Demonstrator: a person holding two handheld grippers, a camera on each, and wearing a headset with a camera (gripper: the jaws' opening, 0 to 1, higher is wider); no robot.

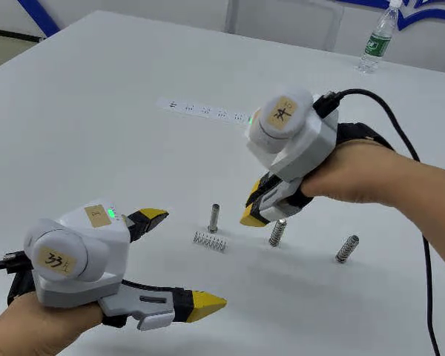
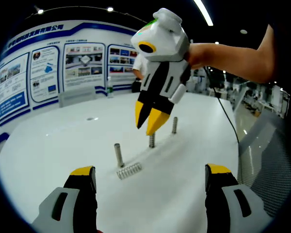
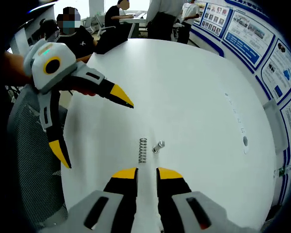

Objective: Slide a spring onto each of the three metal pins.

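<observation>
**A:** We've got our left gripper (image 1: 193, 258) with its jaws spread wide, nothing between them, by the near edge of the table (image 1: 96, 111).

**B:** Yep. Our right gripper (image 1: 251, 217) is pinched narrow and empty too, tips close to the middle pin (image 1: 277, 232), which wears a spring. The loose spring (image 1: 210, 241) lies mid-table just beside the bare pin (image 1: 213, 217). The third pin (image 1: 347, 248), sprung too, stands further toward the right edge.

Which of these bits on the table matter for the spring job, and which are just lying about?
For the job: bare pin; loose spring; middle pin and right pin, both already sprung.
Lying about: power strip; water bottle.
</observation>
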